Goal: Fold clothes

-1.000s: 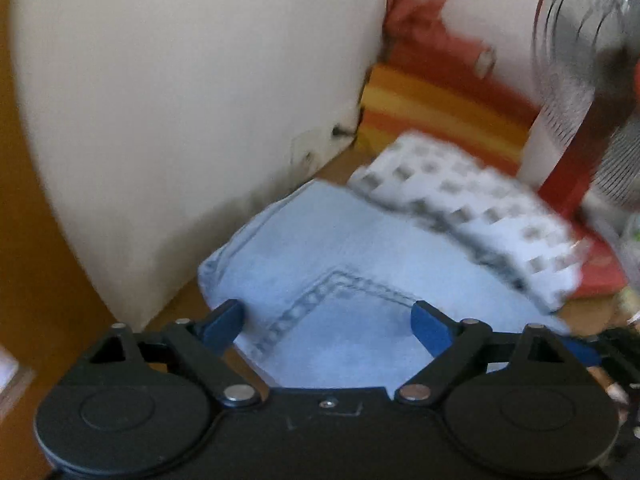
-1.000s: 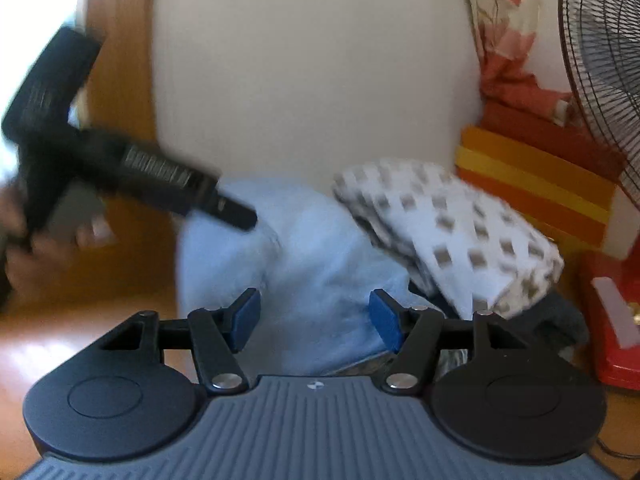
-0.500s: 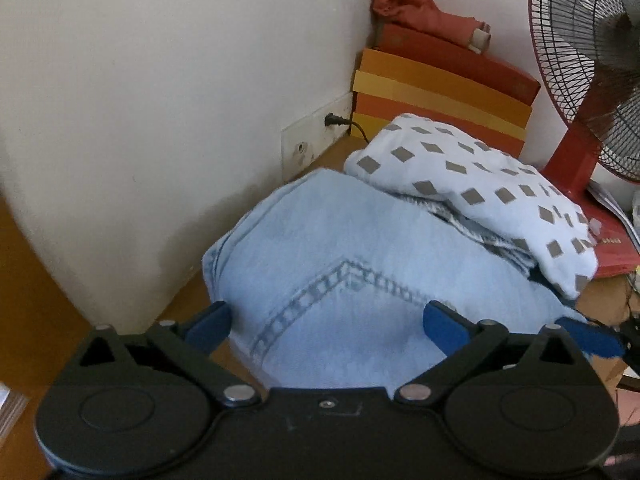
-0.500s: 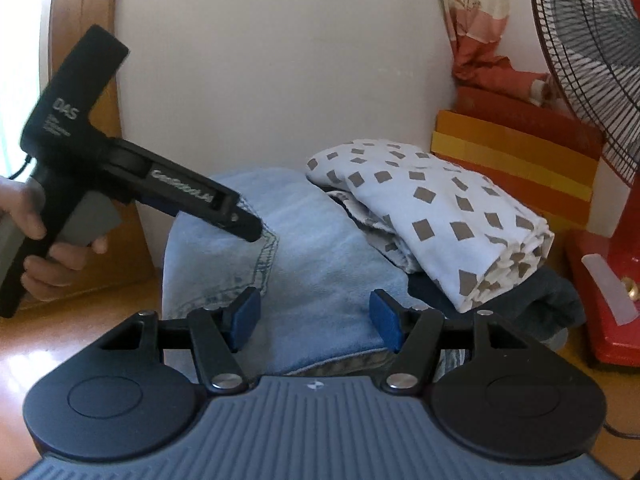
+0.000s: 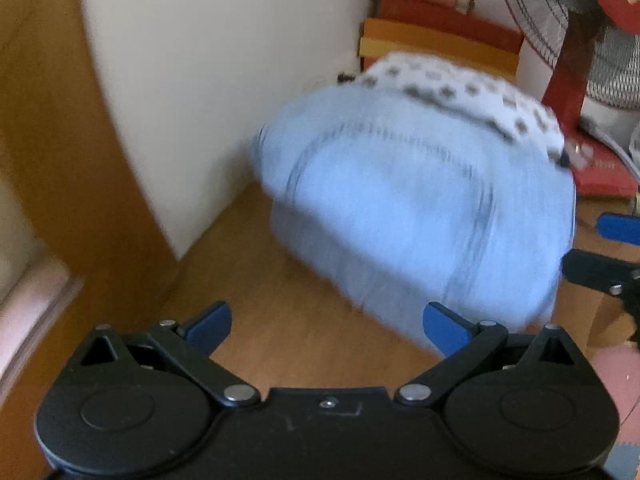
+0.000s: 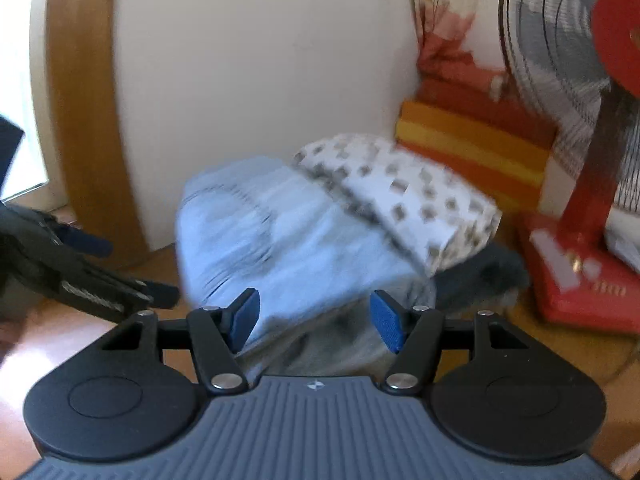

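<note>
Clothes: a pile on the wooden floor [image 5: 304,344] in the corner against the white wall [image 6: 260,80]. Top of the pile on the near side is a light-blue denim garment [image 5: 420,208], already lying in a compact, rounded bundle; a white cloth with brown squares [image 6: 400,196], also folded, leans on its far side, and a dark grey garment [image 6: 488,272] shows beneath at the right. Both views are blurred by motion, so seams and edges cannot be made out finely. Left gripper [image 5: 326,326]: jaws spread wide, nothing between them, over bare floor just short of the denim. Right gripper [image 6: 314,318]: jaws likewise apart and empty, with the denim's near edge between and beyond the pads. Whether the pile stands finished or waits for another fold cannot be settled from this. Hazards, as a judgement: a grab at the rounded denim could catch only its top layer and pull the bundle open; dragging it could tip the patterned cloth off its slope; the two tools are near each other and could knock. A red standing fan [image 6: 592,184] and a striped orange-and-yellow stack [image 6: 472,152] crowd the right side, leaving little room to spread cloth.
</note>
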The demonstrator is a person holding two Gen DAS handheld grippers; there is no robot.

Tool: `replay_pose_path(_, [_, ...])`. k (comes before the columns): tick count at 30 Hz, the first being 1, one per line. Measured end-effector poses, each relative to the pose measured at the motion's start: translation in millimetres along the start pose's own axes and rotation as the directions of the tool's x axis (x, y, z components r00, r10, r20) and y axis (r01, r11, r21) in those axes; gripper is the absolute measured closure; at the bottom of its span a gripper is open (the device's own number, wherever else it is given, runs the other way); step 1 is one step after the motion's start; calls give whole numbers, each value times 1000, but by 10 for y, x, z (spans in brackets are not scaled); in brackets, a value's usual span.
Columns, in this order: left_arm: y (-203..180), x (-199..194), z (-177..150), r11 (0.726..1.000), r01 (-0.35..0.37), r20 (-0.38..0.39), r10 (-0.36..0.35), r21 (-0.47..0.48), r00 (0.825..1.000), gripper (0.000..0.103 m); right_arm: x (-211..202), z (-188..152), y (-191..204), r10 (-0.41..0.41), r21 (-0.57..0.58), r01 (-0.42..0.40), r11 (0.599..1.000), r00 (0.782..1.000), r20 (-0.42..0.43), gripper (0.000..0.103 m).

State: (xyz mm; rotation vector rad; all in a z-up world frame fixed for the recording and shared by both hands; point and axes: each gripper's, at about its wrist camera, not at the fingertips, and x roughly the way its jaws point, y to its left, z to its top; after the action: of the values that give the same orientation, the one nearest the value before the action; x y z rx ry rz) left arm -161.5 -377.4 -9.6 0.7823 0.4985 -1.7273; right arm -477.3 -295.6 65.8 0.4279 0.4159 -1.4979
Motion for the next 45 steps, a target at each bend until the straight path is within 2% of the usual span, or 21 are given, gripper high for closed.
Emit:
replay_pose_path(8, [181,-266,-620,998,-6,-60,2,-68,998,1,-268,-460,347,76,34,-72,997,990,-122,38])
replay_pose_path(11, [210,-355,-768,996,2,-69,-8,-90,998,1,-305,-613,471,112,44,-107,993,980,-165,38])
replay_pose_path(17, [155,-447,-1001,994,13,-97,-24,-108,995,1,-315,-828,659,134,48,-126,991,965,-226,38])
replay_pose_path(33, [152,-524,-1201,989,41,-121,-58,-141,991,1,-442,-953,878,142,11,-144,990,958,-249,38])
replay_pose_path(39, [156,-518,-1224,990,27,-134,-46,-140,990,1,-475,-955,921,149,7,-152,988,958,-243,38])
replay_pose_path(45, [177,-555,-1238,983,78,-106,-96,-165,990,1,-492,-950,950,155,-3,-160,987,959,-237,38])
